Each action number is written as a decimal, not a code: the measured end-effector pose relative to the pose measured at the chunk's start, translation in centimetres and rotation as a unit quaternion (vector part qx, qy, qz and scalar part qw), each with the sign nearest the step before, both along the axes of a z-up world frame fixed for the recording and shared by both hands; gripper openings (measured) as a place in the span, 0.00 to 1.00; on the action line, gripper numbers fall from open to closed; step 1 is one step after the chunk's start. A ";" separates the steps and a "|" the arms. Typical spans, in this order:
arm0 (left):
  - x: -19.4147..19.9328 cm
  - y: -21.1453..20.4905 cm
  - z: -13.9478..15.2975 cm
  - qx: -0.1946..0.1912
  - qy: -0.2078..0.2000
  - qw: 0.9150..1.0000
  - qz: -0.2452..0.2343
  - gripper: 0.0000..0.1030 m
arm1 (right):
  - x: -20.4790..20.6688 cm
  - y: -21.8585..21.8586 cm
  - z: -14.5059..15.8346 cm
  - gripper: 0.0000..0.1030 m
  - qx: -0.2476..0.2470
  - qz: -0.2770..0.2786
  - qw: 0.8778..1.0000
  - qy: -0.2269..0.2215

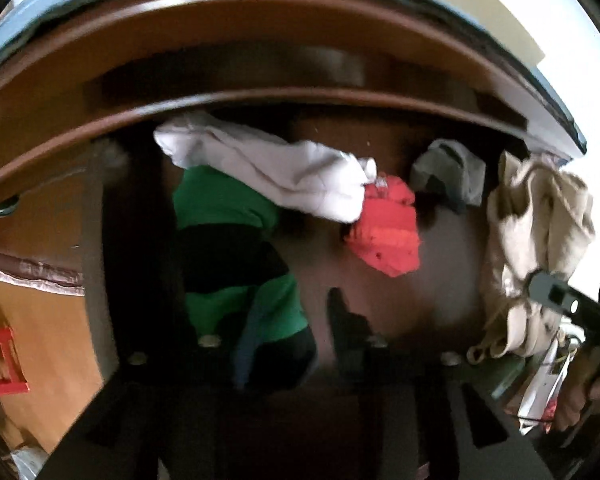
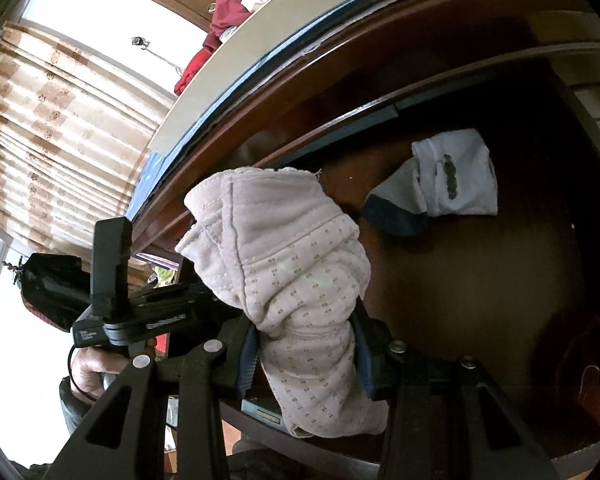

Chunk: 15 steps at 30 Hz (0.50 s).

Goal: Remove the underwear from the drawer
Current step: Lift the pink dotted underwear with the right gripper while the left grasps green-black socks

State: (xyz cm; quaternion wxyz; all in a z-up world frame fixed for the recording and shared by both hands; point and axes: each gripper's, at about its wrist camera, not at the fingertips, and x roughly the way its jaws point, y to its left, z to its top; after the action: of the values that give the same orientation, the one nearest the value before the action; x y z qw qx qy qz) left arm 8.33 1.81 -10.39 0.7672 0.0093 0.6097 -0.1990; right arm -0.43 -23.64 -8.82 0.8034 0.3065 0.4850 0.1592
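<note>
The brown wooden drawer [image 1: 440, 264] is open. In the left wrist view my left gripper [image 1: 272, 320] is shut on a green and black garment [image 1: 236, 248] that lies at the drawer's left. A white cloth [image 1: 268, 168], a red garment [image 1: 388, 232] and a grey sock [image 1: 448, 172] lie further back. My right gripper [image 2: 304, 344] is shut on beige patterned underwear [image 2: 296, 256], held up at the drawer's right side; it also shows in the left wrist view [image 1: 536, 232].
A white sock with a dark toe [image 2: 444, 184] lies in the drawer, with a dark red cloth [image 2: 580, 368] at the right. The desk top edge [image 2: 204, 120] overhangs the drawer. Curtains [image 2: 52, 120] hang at the left. A red crate [image 1: 0, 364] stands on the floor.
</note>
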 end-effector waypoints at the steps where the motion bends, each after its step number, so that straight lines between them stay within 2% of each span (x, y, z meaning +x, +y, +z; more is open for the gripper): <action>1: 0.1 0.0 0.1 0.000 -0.002 1.000 -0.002 0.44 | 0.0 0.1 0.1 0.42 0.001 0.000 1.000 0.000; 3: 0.0 -0.1 0.7 0.001 -0.003 1.000 -0.003 0.50 | 0.1 0.2 0.3 0.42 0.002 0.001 1.000 -0.001; 5: 0.4 -0.6 0.3 0.015 0.005 1.000 -0.002 0.50 | 0.1 0.3 0.4 0.42 0.003 0.002 1.000 -0.002; 9: 0.2 -3.2 -1.8 0.059 0.020 0.998 -0.005 0.53 | 0.0 0.0 0.5 0.42 0.007 0.000 1.000 -0.003; 10: 0.2 -3.8 -1.9 0.065 0.019 0.998 -0.013 0.57 | -0.1 0.0 0.5 0.42 0.008 0.000 1.000 -0.003; 11: 0.1 -4.2 -2.0 0.067 0.018 0.997 -0.019 0.55 | -0.1 -0.1 0.4 0.42 0.010 -0.001 1.000 -0.003; 12: 0.1 -4.5 -2.2 0.064 0.018 0.997 -0.025 0.50 | -0.1 -0.2 0.3 0.42 0.012 -0.001 1.000 -0.003; 13: 0.2 -4.6 -2.4 0.056 0.022 0.998 -0.028 0.32 | -0.2 -0.3 0.3 0.42 0.014 -0.002 1.000 -0.002; 15: -0.1 -4.2 -2.6 0.031 0.025 0.999 -0.026 0.05 | -0.2 -0.4 0.2 0.42 0.018 -0.005 1.000 -0.002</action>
State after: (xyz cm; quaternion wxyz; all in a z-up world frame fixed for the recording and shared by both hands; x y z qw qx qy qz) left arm 8.19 -2.35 -13.00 0.7456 0.0437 0.6341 -0.2003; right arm -0.64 -24.08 -8.64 0.7994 0.3231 0.4790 0.1646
